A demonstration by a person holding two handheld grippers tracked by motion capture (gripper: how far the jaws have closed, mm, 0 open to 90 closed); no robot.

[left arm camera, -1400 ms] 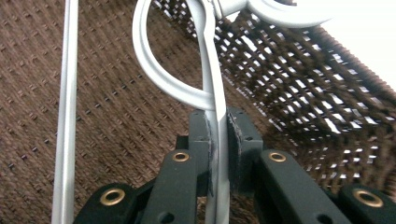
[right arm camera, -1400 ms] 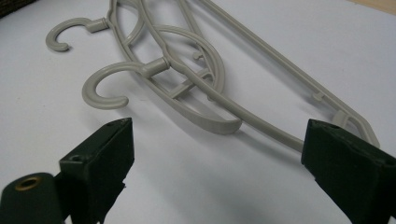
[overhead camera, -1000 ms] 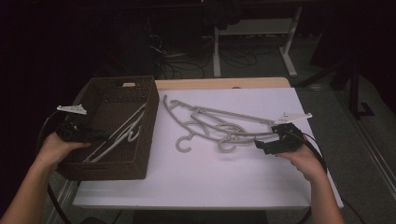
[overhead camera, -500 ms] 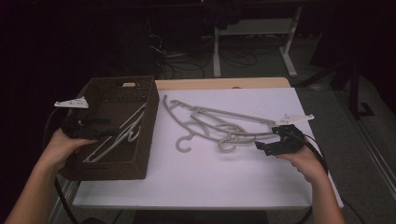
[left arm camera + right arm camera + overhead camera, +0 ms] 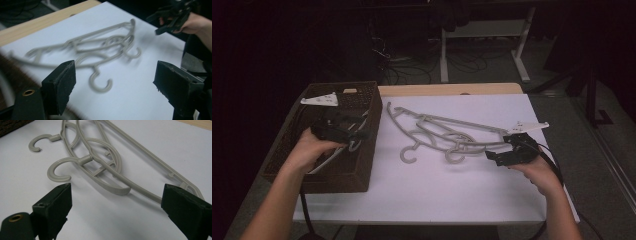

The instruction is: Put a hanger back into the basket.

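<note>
- A person sits at a white worktop (image 5: 437, 190) with a two-fingered gripper in each hand, moving grey plastic hangers (image 5: 447, 137) into a dark woven basket (image 5: 362, 150).
- The loose hangers lie tangled in the middle of the worktop, hooks toward the person; in the high view at least one more hanger (image 5: 354, 142) already rests inside the basket at the left.
- The left gripper (image 5: 343, 131) hangs over the basket's right wall, aimed at the pile. Its fingers have just been opening and now stand wide apart with nothing between them.
- The right gripper (image 5: 504, 152) rests at the right end of the pile. Its fingers (image 5: 53, 207) are spread, one on each side of a hanger's long bar, not pressing on it.
- The step in hand looks like fetching the next hanger. It would go best if a gripper closes on one bar alone, near an end or just below a hook, and lifts slowly so that the interlocked hooks slide free rather than drag the heap.
- The left gripper must clear the basket's wall on the way out and back.
- A hanger carried level could catch on the basket's rim; tilting it in along the basket's length looks safer.
- A strip of bare wood (image 5: 447, 90) shows at the worktop's far edge; beyond it, desk legs (image 5: 484, 55) and floor cables (image 5: 397, 65) stand in the dark.
</note>
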